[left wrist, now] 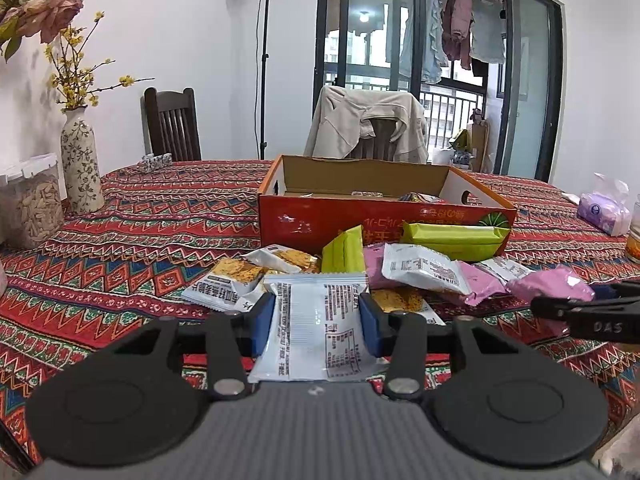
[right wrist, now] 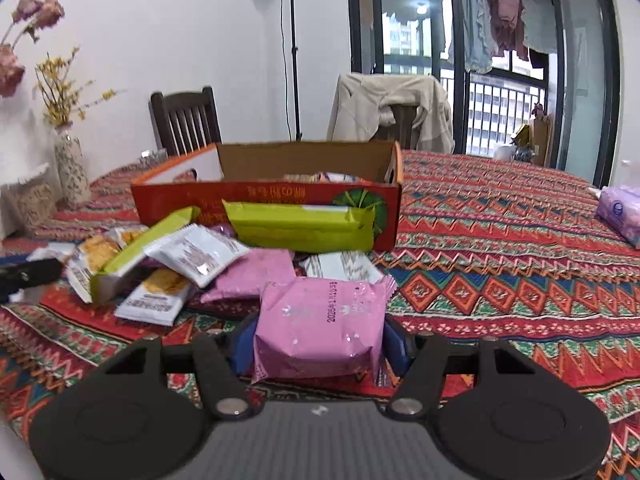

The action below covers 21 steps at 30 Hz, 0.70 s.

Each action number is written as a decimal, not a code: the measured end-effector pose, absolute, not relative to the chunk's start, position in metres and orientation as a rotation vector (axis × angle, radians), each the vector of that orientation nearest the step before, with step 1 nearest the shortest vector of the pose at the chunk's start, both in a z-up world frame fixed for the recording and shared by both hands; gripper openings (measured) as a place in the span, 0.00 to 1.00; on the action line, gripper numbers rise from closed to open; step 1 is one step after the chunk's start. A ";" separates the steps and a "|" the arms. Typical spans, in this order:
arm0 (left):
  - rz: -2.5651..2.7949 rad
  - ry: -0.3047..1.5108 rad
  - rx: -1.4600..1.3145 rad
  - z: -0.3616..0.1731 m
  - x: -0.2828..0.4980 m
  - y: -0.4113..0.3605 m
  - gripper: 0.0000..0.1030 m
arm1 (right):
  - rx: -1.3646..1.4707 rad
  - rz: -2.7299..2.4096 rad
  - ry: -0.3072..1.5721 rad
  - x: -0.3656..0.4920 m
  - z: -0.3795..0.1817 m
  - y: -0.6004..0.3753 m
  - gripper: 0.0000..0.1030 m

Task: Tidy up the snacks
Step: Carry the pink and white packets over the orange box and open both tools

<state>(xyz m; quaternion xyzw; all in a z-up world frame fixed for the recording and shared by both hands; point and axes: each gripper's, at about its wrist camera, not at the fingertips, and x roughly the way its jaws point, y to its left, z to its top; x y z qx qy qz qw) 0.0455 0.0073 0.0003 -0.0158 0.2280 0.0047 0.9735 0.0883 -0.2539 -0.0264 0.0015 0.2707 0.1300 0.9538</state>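
My left gripper (left wrist: 318, 314) is shut on a white snack packet (left wrist: 318, 332), its blue pads pressing both sides. My right gripper (right wrist: 320, 340) is shut on a pink snack packet (right wrist: 320, 326), which bulges between the blue pads. Ahead of both lies a pile of snacks on the patterned tablecloth: white cracker packets (left wrist: 236, 280), pink packets (right wrist: 256, 274) and green packets (right wrist: 300, 226). Behind the pile stands an open red cardboard box (left wrist: 384, 212) with a few snacks inside. The right gripper's black finger (left wrist: 576, 308) shows at the right edge of the left wrist view.
A flowered vase (left wrist: 82, 168) and a clear jar (left wrist: 30, 200) stand at the table's left. A purple tissue pack (right wrist: 622, 210) lies at the right. Two chairs (left wrist: 172, 124) stand behind the table, one draped with a beige jacket (left wrist: 368, 124).
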 end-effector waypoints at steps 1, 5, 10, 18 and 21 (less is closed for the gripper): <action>0.008 0.459 -0.031 0.001 0.046 0.006 0.44 | 0.006 0.263 0.538 0.086 -0.023 -0.256 0.60; 0.003 0.452 -0.025 0.003 0.048 0.004 0.44 | 0.010 0.260 0.501 0.084 -0.012 -0.257 0.60; 0.001 0.433 -0.020 0.009 0.053 0.002 0.44 | 0.009 0.265 0.472 0.087 -0.005 -0.256 0.60; -0.016 0.396 -0.014 0.024 0.077 -0.007 0.44 | 0.005 0.270 0.426 0.102 0.007 -0.249 0.60; -0.032 0.391 -0.030 0.033 0.091 -0.008 0.44 | 0.003 0.275 0.412 0.113 0.013 -0.246 0.60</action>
